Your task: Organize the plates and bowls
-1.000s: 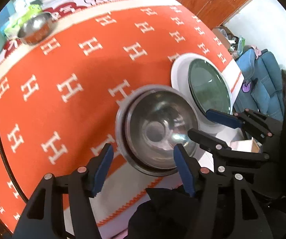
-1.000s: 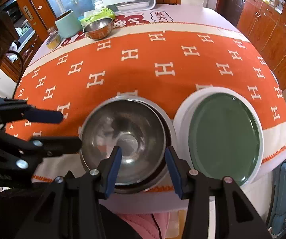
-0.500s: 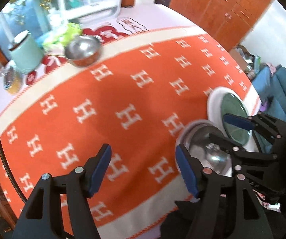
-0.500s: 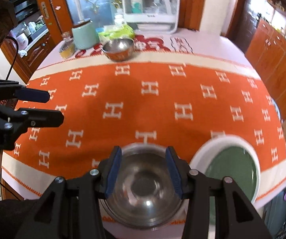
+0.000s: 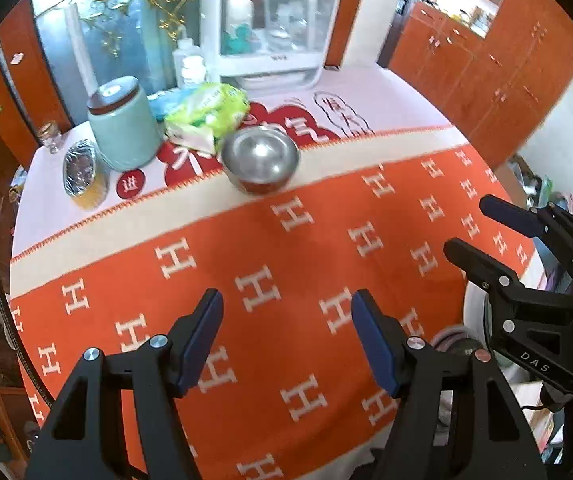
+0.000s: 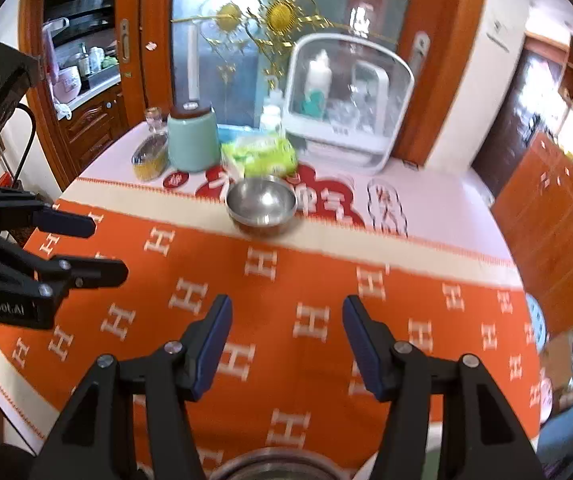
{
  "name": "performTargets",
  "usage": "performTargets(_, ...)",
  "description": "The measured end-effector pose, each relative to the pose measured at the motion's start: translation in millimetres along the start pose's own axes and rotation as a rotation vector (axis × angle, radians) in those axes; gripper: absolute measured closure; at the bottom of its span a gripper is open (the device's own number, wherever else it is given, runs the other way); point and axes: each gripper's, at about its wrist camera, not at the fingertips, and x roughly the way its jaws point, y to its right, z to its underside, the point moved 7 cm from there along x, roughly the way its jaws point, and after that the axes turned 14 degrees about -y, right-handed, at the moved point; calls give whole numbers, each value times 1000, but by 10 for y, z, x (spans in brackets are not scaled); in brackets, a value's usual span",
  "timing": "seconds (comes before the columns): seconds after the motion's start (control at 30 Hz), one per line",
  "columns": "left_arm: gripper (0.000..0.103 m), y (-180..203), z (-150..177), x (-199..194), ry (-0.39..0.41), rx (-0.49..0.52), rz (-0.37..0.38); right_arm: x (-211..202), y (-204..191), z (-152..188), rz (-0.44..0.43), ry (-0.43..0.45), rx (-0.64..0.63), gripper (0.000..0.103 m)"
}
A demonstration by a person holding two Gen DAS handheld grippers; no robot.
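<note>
A small steel bowl (image 5: 260, 158) (image 6: 261, 202) stands alone at the far side of the orange H-patterned cloth (image 5: 286, 248). My left gripper (image 5: 288, 338) (image 6: 106, 246) hangs open over bare cloth, nothing between its blue pads. My right gripper (image 6: 286, 332) (image 5: 466, 224) hovers beside it, jaws opening, with nothing between them either. The stacked steel bowls (image 6: 262, 468) (image 5: 454, 340) lie at the near edge, mostly hidden under the grippers. A white plate rim (image 5: 472, 300) shows behind the right gripper.
Behind the small bowl stand a mint canister (image 5: 120, 124), a green tissue pack (image 5: 206, 114), a foil-covered yellow tub (image 5: 82, 176) and a white clear-fronted box (image 5: 270, 28). Wooden cabinets (image 5: 486, 60) line the right wall.
Both grippers lifted and tilted up from the stacked bowls and green plate, which slid out of view below. The far small bowl moved into the middle. The right jaws widened.
</note>
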Motion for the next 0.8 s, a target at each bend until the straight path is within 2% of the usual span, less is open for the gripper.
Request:
performTargets(0.1,38,-87,-128,-44,19,-13,3,64,-22,-200,24,22,-32,45)
performTargets(0.23,38,-223,-384,-154,65,-10,-30,190,-29,-429,45,35,-49,45)
performTargets(0.5,38,-528,-888,-213,137,-57,-45,372,62,-872,64,101,-10,45)
performTargets(0.8,38,-666,-1102,89,183,-120,51,475,170,-1099,24,222,115,45)
